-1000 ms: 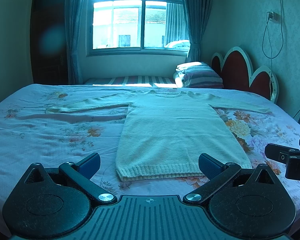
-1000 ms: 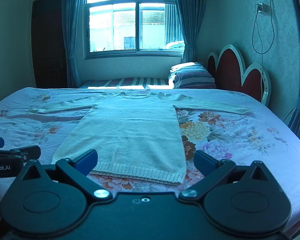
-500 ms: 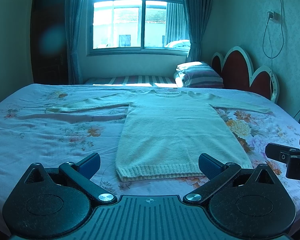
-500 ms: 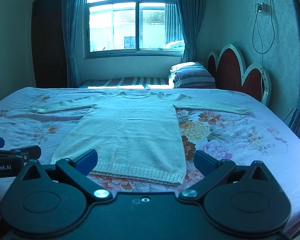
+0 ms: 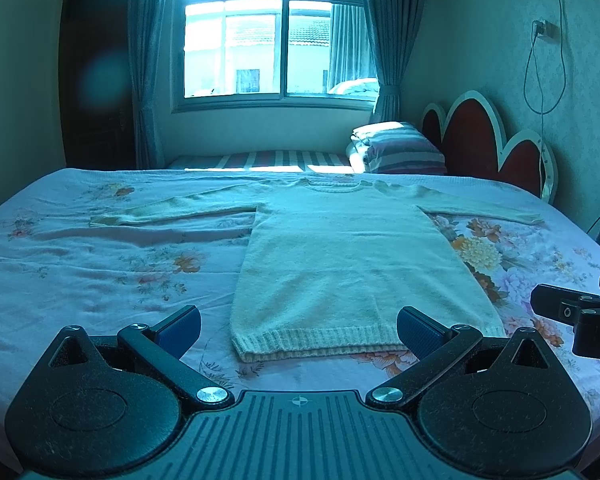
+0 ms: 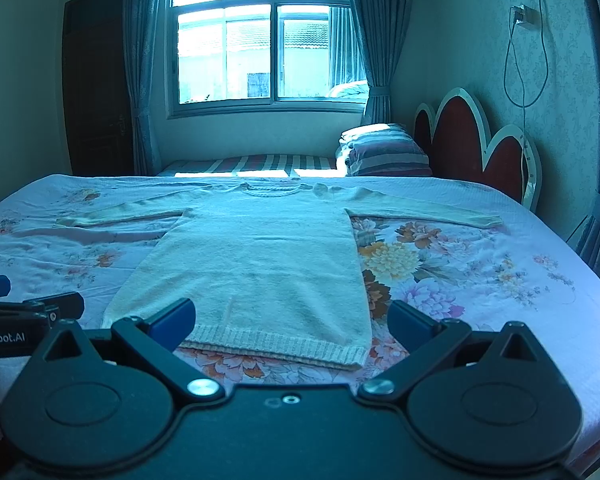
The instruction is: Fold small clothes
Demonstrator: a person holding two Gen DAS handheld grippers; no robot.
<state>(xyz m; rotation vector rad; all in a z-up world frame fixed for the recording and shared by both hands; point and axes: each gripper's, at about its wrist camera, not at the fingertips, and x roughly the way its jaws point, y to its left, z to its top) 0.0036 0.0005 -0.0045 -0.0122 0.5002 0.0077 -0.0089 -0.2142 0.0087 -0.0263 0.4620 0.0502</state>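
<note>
Both my left gripper [image 5: 299, 330] and right gripper [image 6: 291, 326] hover spread and empty above the near ribbed hem of the soft, light cream knitted sweater [image 5: 348, 256] lying flat on the floral bedsheet [image 5: 100, 264], so I judge pinching its sleeve cuffs best.

My left hand-held gripper [image 5: 299, 330] and right hand-held gripper [image 6: 291, 322] are showing matt black plastic bodies, smooth blue finger pads [image 5: 179, 328] and shiny metal pivot screws [image 5: 206, 395], while the sweater [image 5: 348, 268] is lying as fuzzy, rib-hemmed cream knit on the bed [image 5: 80, 272] with its smooth, flower-printed cotton-like sheet.
</note>
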